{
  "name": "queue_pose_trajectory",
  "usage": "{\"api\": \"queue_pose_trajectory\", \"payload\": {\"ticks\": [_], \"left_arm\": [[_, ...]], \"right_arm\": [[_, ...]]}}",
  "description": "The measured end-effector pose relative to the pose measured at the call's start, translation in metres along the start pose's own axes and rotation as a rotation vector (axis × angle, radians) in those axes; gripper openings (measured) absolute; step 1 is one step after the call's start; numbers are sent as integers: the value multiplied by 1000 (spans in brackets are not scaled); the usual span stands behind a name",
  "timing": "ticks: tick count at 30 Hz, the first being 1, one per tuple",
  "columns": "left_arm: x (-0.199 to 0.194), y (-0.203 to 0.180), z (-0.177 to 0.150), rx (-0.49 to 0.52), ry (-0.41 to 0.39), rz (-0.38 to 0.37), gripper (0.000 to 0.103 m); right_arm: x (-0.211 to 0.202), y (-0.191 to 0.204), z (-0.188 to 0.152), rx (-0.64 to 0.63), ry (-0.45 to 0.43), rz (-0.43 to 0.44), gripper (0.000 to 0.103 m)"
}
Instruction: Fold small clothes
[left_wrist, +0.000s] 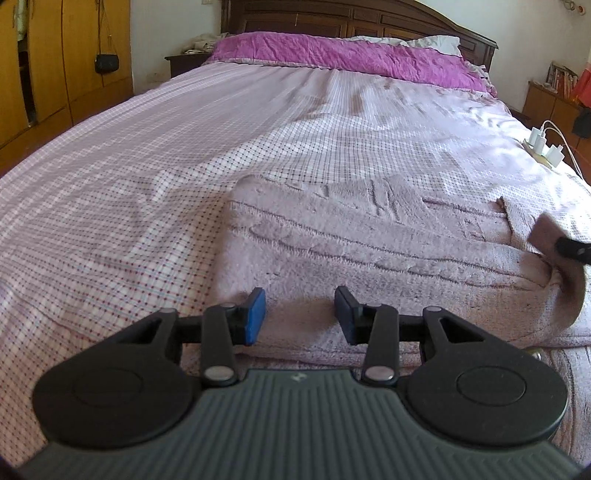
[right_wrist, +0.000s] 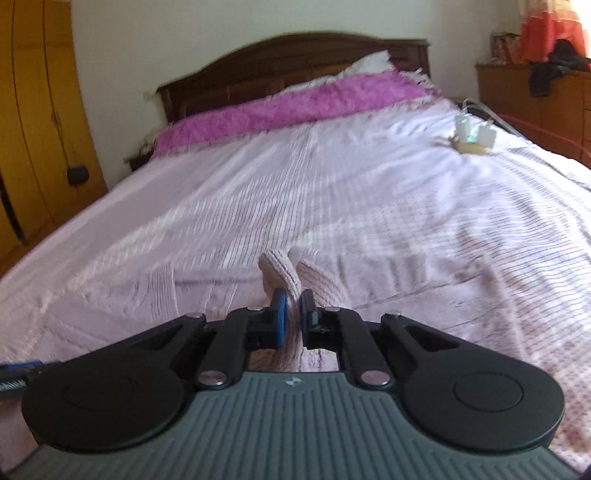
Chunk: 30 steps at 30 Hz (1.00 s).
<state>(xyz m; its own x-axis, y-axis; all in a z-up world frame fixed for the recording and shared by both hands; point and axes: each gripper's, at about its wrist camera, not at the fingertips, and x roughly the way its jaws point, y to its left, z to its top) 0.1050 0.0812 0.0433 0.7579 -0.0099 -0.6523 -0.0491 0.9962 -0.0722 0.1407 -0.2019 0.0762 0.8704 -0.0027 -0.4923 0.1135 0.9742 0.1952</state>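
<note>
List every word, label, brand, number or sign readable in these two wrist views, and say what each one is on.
No readable text in either view.
Left gripper: a small pale emblem on the grey ribbed body, a mark rather than letters.
Right gripper: the same emblem, likewise no letters.
Books on the far shelf: spines too small and blurred to read.
White chargers on the bed: no print can be made out.

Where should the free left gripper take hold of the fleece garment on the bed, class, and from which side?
Take the near left corner of the fleece garment, coming in low from its left edge. That edge lies flat and free on the bed sheet, just ahead of the open left gripper. The right gripper already pinches the opposite end.
</note>
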Motion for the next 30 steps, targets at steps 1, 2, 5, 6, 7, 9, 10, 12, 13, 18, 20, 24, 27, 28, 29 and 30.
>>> {"api": "queue_pose_trajectory", "payload": {"ticks": [1,2,5,6,7,9,10,12,13,18,20,24,27,28,29,30], "left_arm": [[0,0,0,0,0,1,43],[0,0,0,0,-1,3,43],[1,-1,-1,4,-1,7,43],[1,-2,-1,5,-1,8,43],[1,-2,-1,6,0,9,43],[1,-2,-1,5,0,9,43],[1,-2,-1,5,0,9,43],[1,-2,-1,6,1,11,43],[1,-3,-1,9,1,13,43],[2,-3,-1,15,1,15,43],[2,-4,-1,15,1,15,43],[2,-4,-1,15,5,17,43],[2,-4,-1,17,5,14,43],[2,-4,-1,18,5,12,43],[1,-4,0,18,6,10,43],[2,-3,0,19,6,8,43]], "right_arm": [[-8,-4,2,11,-11,0,9],[-16,-9,2,23,-21,-1,9],[-32,-25,-3,62,-19,-18,9],[-35,-31,-5,82,-8,-23,9],[-38,-38,-8,106,7,-30,10],[-42,-54,-14,170,45,-41,11],[-44,-62,-17,198,60,-41,11],[-50,-75,-26,258,75,-42,12],[-54,-80,-29,278,74,-44,16],[-72,-97,-33,347,40,-48,32],[-71,-99,-27,343,32,-21,46],[-53,-101,-11,321,55,19,57],[-33,-110,-2,400,122,53,57],[-29,-112,-1,421,139,66,57],[-26,-114,-1,436,163,69,57],[-24,-114,-1,436,179,66,56]]}}
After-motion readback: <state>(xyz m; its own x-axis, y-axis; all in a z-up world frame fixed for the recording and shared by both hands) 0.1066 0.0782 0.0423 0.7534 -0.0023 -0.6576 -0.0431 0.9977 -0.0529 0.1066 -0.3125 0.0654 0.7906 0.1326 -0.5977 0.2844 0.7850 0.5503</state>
